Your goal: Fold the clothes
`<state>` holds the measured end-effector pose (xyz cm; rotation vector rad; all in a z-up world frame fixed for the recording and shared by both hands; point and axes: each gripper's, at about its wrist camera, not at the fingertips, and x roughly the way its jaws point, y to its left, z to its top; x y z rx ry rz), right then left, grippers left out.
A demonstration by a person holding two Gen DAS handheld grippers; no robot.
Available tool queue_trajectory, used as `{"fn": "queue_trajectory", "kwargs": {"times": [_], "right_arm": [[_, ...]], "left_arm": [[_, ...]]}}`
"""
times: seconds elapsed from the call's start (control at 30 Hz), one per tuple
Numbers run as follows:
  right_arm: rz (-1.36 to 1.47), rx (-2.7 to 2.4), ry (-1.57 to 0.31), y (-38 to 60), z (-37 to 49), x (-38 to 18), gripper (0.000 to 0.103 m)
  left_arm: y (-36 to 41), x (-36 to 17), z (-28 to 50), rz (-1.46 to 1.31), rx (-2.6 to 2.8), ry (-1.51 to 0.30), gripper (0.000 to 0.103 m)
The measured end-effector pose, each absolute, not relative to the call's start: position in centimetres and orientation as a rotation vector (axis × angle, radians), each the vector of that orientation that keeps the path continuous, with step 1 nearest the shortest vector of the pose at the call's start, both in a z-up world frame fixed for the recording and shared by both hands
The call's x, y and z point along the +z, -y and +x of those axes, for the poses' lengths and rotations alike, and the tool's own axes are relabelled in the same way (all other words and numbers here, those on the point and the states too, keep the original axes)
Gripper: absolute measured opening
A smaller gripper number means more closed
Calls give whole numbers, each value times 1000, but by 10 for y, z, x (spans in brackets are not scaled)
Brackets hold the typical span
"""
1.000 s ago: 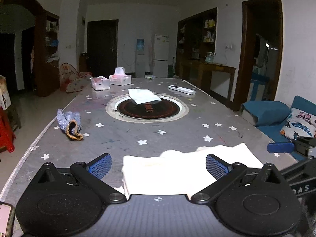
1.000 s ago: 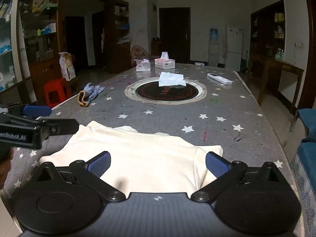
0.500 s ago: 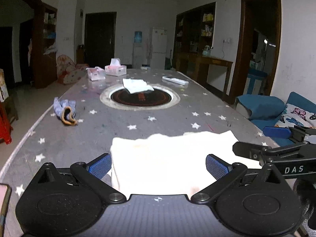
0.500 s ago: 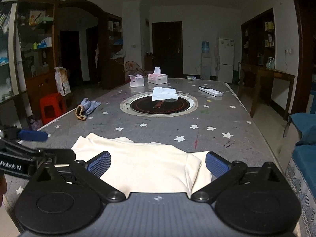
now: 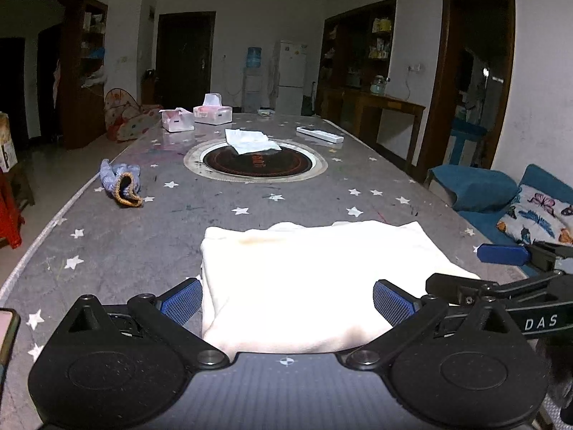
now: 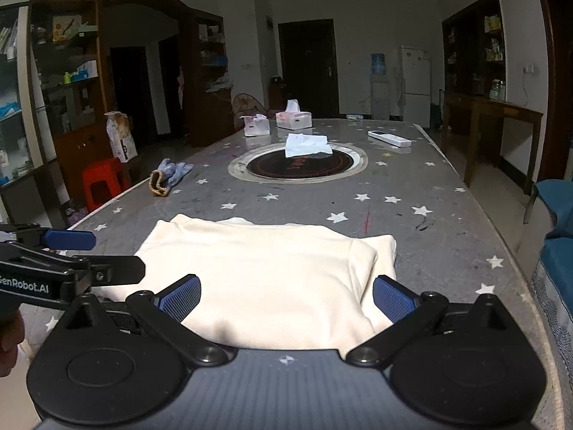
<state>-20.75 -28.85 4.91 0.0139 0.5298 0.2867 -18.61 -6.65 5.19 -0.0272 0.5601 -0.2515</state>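
Item: cream garment [image 5: 304, 279], folded, on the near end of the grey star-print table [image 5: 150, 236].

Both grippers poised over its near edge, side by side: left gripper [image 5: 286, 302] with fingers spread wide, nothing between them; right gripper [image 6: 286, 299] likewise spread and empty. Further along the table: blue glove [image 5: 120, 182] at left, white cloth [image 5: 250, 140] on the round centre insert [image 5: 256, 163], two tissue boxes [image 5: 195, 116] and a remote control [image 5: 319, 134] at the far end.
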Motion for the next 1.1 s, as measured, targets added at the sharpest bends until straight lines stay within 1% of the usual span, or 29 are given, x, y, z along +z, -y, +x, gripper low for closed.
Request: {"fn": "queue_trajectory", "kwargs": {"times": [0.23,0.4,0.63,0.83,0.9,0.93,1.0,1.03,1.1], "right_arm": [[27,334,-501,287,-213,48,103],[-37,402,-547,270,-210,48,103],[-189,529,-579,225,-210,44,102],[-230,604,-598,196,-206,43,99],[-262,631,-603,185,-206,41,91],[-280,645,-605,179,-205,40,90],[-315,674,-606,169,-204,37,80],[-332,688,-607,164,-204,35,79],[-370,709,-601,153,-204,32,74]], "left_arm": [[60,46,-184,-18,-219,-599,103],[37,39,-174,-101,-152,-655,103],[8,36,-165,-148,-79,-658,103],[6,37,-162,-113,-84,-653,103],[1,35,-158,-144,-80,-672,103],[-2,34,-156,-163,-73,-681,103],[-8,32,-153,-198,-63,-699,103],[-11,31,-152,-210,-63,-706,103],[-14,30,-151,-221,-61,-713,103]]}}
